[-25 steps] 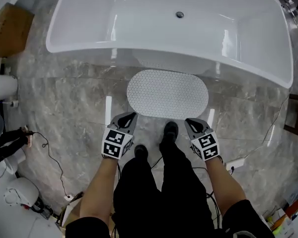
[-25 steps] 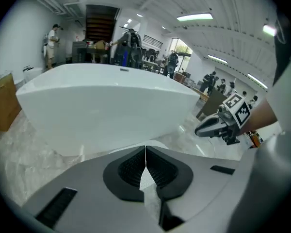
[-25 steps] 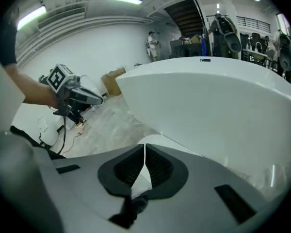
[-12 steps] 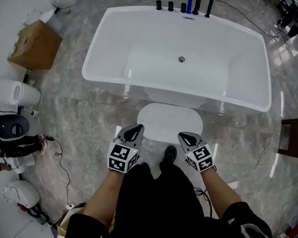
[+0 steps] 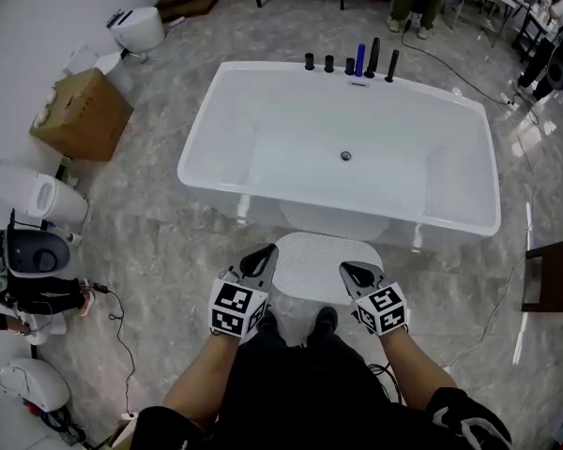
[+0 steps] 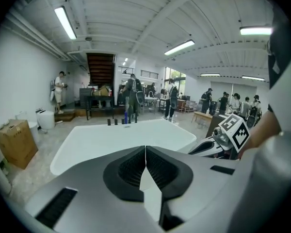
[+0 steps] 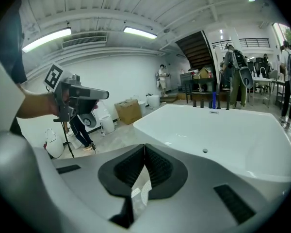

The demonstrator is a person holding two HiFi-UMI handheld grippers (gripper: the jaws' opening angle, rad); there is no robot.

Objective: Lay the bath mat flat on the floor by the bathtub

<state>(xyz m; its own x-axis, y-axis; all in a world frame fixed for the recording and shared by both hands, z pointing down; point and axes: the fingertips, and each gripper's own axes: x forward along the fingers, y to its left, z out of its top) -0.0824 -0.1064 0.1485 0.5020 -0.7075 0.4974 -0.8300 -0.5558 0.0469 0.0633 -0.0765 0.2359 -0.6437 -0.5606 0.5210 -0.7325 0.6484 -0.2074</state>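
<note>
Grey marble-look floor (image 5: 150, 242) in a big showroom-type space, with a white freestanding bathtub (image 5: 263, 139) sitting across the head view.

Both sets of jaws are clenched tight with nothing in them; each gripper view shows the ribbed pads meeting in a thin line and no fabric between. The left gripper (image 5: 260, 262) and right gripper (image 5: 355, 274) hang side by side, pointing toward the tub.

The bath mat (image 5: 324, 261) is below and just ahead of the jaws, on the floor between them. The left tip sits over its left end and the right tip over its right end, so neither hand is really closer. It's a pale oval with its long axis running left to right, parallel to the tub's near side, its far edge just beside the base of the tub. The person's shoes (image 5: 324, 322) are right at its near edge.

To me it looks like it's lying flat where it belongs. Any tweak would mean reaching down and forward, one hand per end.
</note>
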